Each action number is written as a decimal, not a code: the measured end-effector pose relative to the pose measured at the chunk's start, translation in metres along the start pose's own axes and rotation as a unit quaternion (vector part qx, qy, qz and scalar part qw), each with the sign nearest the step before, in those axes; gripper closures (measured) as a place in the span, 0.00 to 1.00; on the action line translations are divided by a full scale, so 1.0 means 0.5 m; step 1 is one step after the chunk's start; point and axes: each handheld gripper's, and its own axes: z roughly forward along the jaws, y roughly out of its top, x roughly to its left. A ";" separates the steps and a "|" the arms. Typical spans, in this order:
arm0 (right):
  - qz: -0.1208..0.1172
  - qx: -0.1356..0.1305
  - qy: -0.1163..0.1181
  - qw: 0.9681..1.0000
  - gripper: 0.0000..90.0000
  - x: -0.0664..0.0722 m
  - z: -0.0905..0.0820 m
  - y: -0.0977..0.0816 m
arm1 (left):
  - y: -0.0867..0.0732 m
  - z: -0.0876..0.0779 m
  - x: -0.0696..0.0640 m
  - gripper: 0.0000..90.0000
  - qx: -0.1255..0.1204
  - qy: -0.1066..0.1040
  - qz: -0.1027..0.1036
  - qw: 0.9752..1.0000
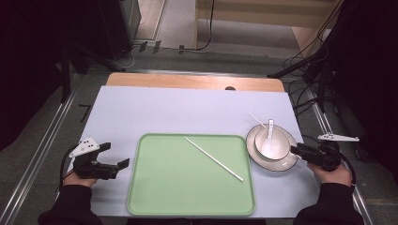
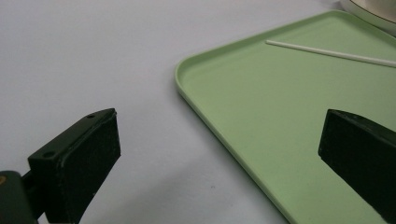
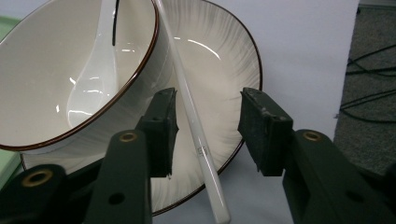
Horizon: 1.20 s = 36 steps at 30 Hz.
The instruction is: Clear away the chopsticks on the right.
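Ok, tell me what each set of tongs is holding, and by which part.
Nothing is held. The right tongs straddle the lower end of the white chopstick lying on the plate, pads not yet touching. The left tongs are open over the tray's edge.

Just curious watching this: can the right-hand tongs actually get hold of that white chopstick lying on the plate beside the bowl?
Probably yes. The right tongs already straddle the chopstick, with nothing between pads and stick. The bowl sits close beside one jaw, leaving little room.

A green tray (image 1: 155,187) holding 1 white chopstick (image 1: 213,159) lies mid-table (image 1: 164,110).
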 end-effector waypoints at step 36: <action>0.014 0.051 0.038 0.998 0.94 0.002 0.028 0.013 | 0.000 0.000 0.000 0.00 0.001 0.001 0.001 1.000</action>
